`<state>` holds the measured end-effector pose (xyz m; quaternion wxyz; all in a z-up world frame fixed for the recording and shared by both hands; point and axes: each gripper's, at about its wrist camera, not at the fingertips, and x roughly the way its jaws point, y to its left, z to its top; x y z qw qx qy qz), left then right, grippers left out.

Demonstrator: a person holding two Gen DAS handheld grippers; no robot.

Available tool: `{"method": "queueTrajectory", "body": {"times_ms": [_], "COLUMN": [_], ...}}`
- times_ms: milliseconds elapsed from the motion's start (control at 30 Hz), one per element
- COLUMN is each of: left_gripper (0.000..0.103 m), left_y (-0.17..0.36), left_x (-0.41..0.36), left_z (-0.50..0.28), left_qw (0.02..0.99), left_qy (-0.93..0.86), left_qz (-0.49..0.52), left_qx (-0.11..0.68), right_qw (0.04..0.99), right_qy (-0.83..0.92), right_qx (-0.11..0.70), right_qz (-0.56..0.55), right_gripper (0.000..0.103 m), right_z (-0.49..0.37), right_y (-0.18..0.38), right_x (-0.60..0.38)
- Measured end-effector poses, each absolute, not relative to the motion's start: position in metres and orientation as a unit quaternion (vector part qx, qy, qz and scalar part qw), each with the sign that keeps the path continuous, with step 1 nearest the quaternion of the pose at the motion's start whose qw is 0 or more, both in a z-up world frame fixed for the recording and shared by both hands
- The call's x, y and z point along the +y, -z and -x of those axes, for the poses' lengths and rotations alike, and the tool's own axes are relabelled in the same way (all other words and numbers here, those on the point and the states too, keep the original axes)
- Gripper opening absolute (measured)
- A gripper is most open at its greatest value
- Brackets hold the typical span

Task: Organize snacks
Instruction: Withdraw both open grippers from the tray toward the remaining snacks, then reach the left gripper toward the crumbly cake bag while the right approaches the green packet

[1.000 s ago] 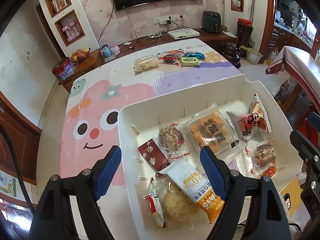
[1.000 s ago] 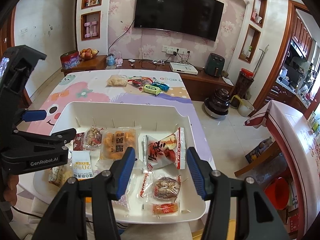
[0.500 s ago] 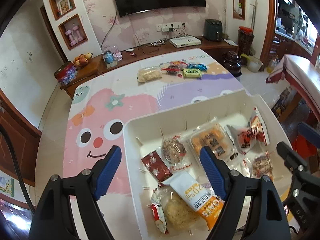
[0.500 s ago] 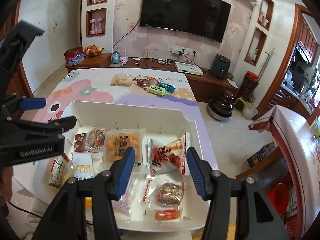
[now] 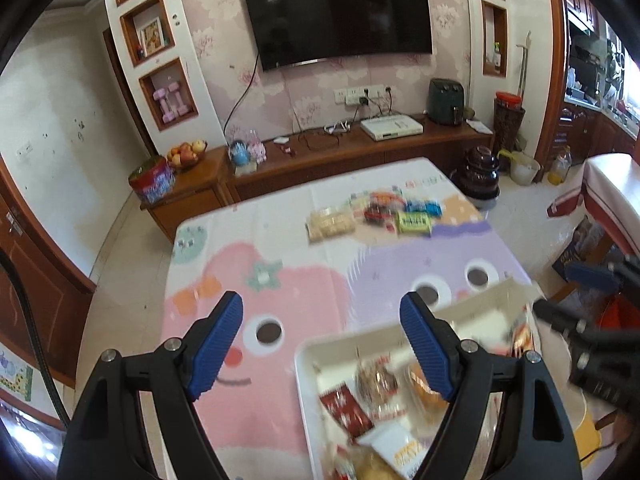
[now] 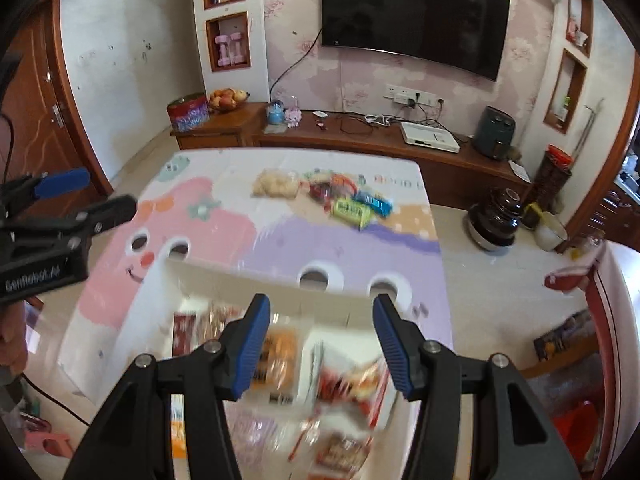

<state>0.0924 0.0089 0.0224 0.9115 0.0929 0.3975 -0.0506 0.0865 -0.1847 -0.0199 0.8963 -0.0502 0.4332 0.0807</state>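
My left jaws (image 5: 322, 340) stand wide apart with nothing between them, and my right jaws (image 6: 320, 344) are parted more narrowly, also empty. Both hang above the tabletop (image 5: 280, 232), which is covered by a cartoon-face cloth. Under me sits the white tray (image 5: 308, 392), already carrying several wrapped snacks. The ones not yet sorted lie in a loose pile (image 6: 332, 196) at the far end of the tabletop, well apart from the tray: a clear bag of pale puffs (image 6: 276, 186), a green packet (image 6: 352, 211), a blue one just beside it, and red wrappers tangled among them, too blurred to tell apart.

I judge these as light, crinkly things, with slick film that slides and soft contents that crush if squeezed hard. I would take a packet across its short width, near the middle or at a sealed end flap, closing gently. The puff bag looks bulkiest and most fragile, so my wider left jaws suit it.
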Motion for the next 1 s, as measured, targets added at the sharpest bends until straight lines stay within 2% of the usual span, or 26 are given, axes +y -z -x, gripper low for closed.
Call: {"method": "queueTrajectory", "body": {"times_ms": [167,333,500,667,1000], "left_gripper": [0.080,0.080,0.084,0.084,0.084], "left_y": [-0.045,-0.065,-0.063,-0.016,0.123], "left_x": [0.007,0.001,-0.010,-0.018,-0.041], "left_z": [-0.142,-0.206,-0.273,-0.337,-0.382], "left_qw": [0.911,0.906,0.889,0.863,0.781], "left_qy": [0.046,0.041,0.043,0.050,0.121], "left_qz": [-0.110,-0.118,-0.156,-0.209,-0.326], "left_qx": [0.394,0.404,0.428,0.458,0.520], "right_qw": [0.901,0.889,0.888,0.865,0.788], "right_qy": [-0.072,-0.075,-0.055,-0.065,-0.120], "right_qx": [0.422,0.447,0.452,0.496,0.600], "right_qz": [0.074,0.068,0.060,0.047,0.067], "right_gripper": [0.054,0.054,0.054,0.054,0.054], "right_z": [-0.151,-0.224,-0.294,-0.354,-0.410], "right_y": [-0.014,-0.029,-0.038,-0.004,0.137], "right_x": [-0.199,-0.212,-0.228,-0.236,-0.228]}}
